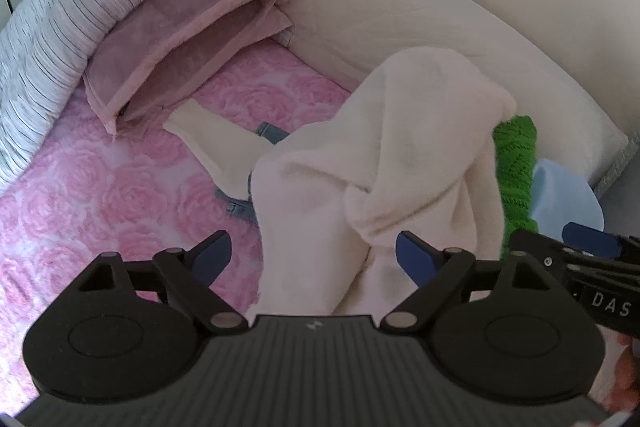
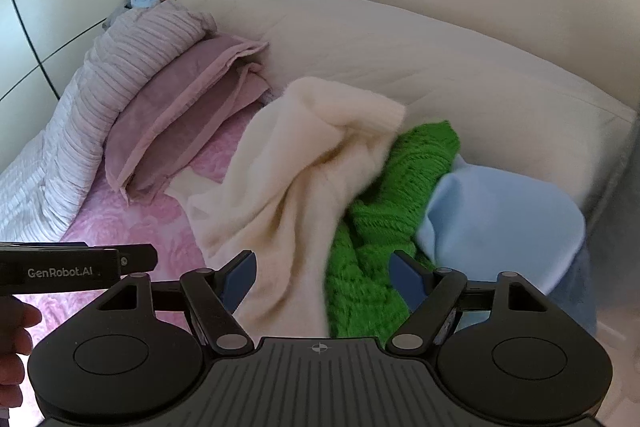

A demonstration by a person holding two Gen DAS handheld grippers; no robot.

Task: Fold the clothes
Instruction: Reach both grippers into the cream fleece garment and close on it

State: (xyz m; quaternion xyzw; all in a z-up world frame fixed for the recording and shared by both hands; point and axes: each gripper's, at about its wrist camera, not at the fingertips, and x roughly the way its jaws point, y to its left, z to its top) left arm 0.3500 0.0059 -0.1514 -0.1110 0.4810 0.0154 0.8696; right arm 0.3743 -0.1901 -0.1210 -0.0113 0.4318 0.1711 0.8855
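Note:
A fluffy cream garment (image 1: 384, 155) lies crumpled on the pink rose-print bedspread (image 1: 100, 187); it also shows in the right wrist view (image 2: 288, 179). A green knit garment (image 2: 384, 203) and a light blue garment (image 2: 500, 219) lie to its right. A thin cream piece (image 1: 216, 143) and a blue denim item (image 1: 272, 133) stick out from under the cream garment. My left gripper (image 1: 312, 259) is open, its jaws either side of the cream garment's near edge. My right gripper (image 2: 324, 279) is open over the cream and green garments.
Two mauve pillows (image 1: 180, 43) and a striped duvet (image 1: 60, 15) are stacked at the head of the bed. A cream mattress or cushion (image 2: 400, 47) lines the wall side. A wardrobe (image 2: 48, 7) stands at the far left.

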